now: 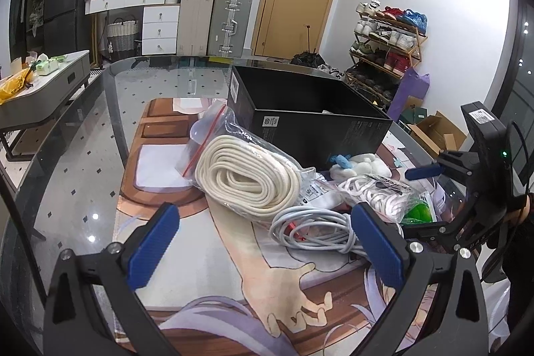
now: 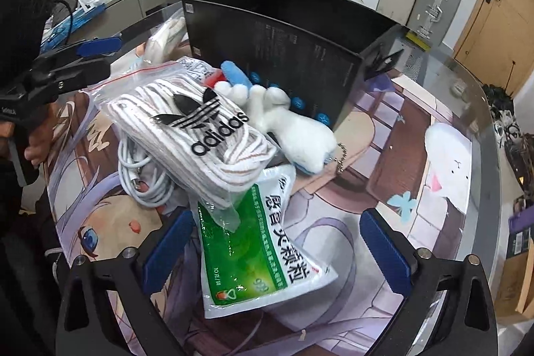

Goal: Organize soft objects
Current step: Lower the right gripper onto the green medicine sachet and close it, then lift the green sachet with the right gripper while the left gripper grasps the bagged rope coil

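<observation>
Green-and-white medicine sachet (image 2: 257,242) lying between the spread fingers of the right gripper (image 2: 277,251), untouched. Just beyond, a zip bag of white adidas laces (image 2: 197,139) overlapping the sachet's top edge, a white plush toy (image 2: 293,129) against the black box (image 2: 283,49). Ahead of the left gripper (image 1: 267,242), likewise wide open and empty: coiled cream rope in a bag (image 1: 247,175), grey cable (image 1: 317,229) by its right finger.
</observation>
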